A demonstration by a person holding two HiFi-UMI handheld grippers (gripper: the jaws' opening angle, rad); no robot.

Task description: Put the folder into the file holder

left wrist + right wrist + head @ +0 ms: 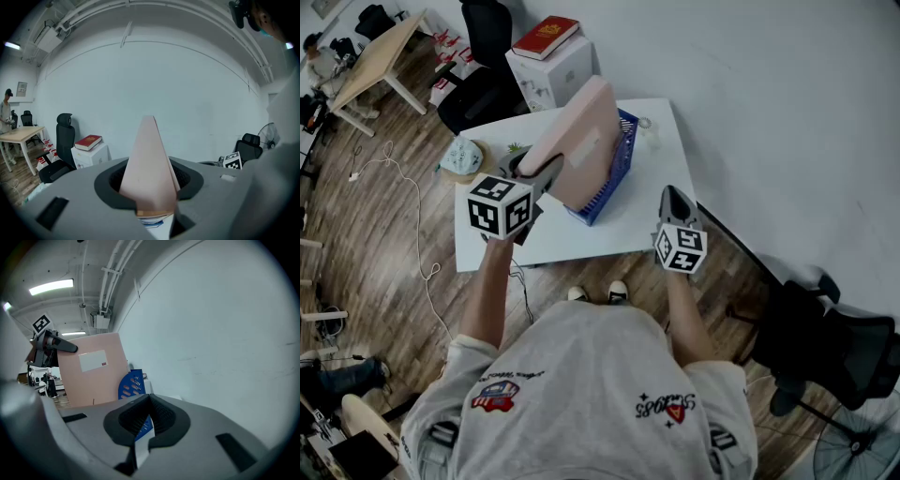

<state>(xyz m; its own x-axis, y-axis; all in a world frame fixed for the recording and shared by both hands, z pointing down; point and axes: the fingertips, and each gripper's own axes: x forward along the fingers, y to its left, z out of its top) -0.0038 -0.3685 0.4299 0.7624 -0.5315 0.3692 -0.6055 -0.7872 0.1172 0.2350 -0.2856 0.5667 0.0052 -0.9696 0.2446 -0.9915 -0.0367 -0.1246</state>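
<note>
A pink folder [581, 141] stands tilted on edge, its lower part inside the blue mesh file holder [609, 187] on the white table [581, 239]. My left gripper [551, 171] is shut on the folder's near edge, and in the left gripper view the folder [150, 168] rises between the jaws. My right gripper [673, 195] hovers over the table's right side, apart from the holder, with its jaws closed together and nothing in them. The right gripper view shows the folder [91, 376] with its white label and the holder's blue end wall [132, 385] beside it, ahead of my right gripper [149, 398].
A white box [553, 70] with a red book [546, 36] stands behind the table, next to a black chair [486, 56]. A teal round object [461, 155] lies at the table's left corner. Another black chair [825, 328] is at the right, and a cable [412, 206] runs across the wooden floor.
</note>
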